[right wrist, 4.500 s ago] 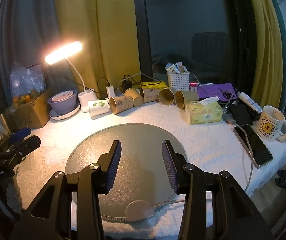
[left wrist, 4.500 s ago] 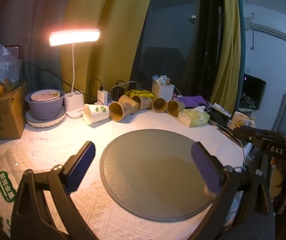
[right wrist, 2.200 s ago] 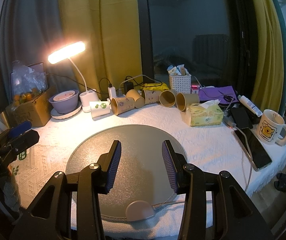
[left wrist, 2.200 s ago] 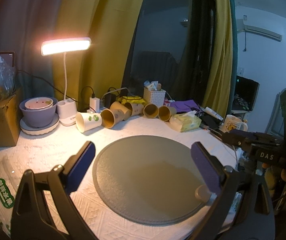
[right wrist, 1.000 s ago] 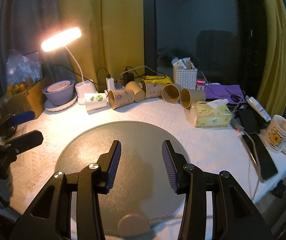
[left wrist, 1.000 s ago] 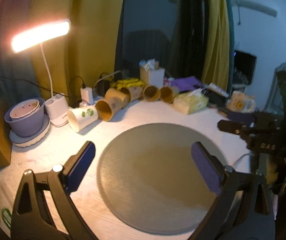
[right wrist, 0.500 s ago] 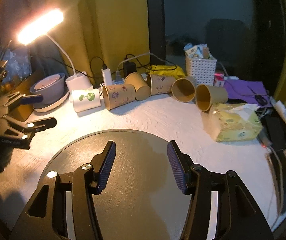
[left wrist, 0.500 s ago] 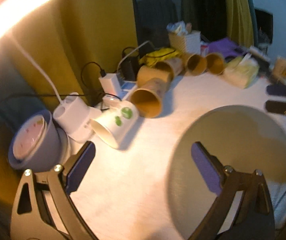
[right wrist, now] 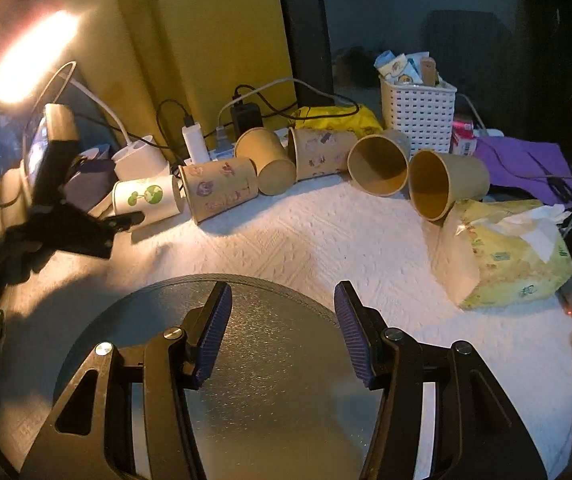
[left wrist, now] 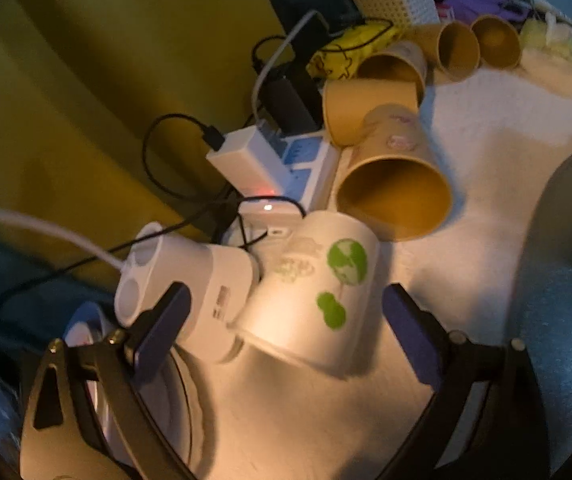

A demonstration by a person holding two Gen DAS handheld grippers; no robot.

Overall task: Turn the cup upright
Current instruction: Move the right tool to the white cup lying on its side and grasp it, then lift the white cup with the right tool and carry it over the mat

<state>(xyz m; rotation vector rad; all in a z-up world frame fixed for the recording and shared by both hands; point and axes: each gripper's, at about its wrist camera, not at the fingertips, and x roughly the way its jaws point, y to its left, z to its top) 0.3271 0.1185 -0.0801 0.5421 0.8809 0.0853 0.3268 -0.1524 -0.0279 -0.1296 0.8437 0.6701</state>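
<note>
The left gripper [left wrist: 286, 324] is spread wide, its two dark blue pads on either side of the white paper cup with green tree prints [left wrist: 314, 288], one pad beside the cup's base end near the white lamp base [left wrist: 182, 276], the other off past the rim end. Neither pad touches the cup; whether they are level with it or above it cannot be told. The cup lies on its side on the white textured cloth [left wrist: 478, 240] covering the desk, at the left end of a row of tipped cups, its mouth just beside the brown paper cup with purple prints [left wrist: 398, 188] lying next to it.

The right gripper [right wrist: 282, 336] is open about halfway and holds nothing. It hangs over the round grey mat [right wrist: 282, 380], well apart from the row of cups. In its view the white cup [right wrist: 146, 196] lies between the lamp base [right wrist: 138, 160] and the printed brown cup [right wrist: 220, 188], with the left gripper [right wrist: 98, 220] beside it.
</note>
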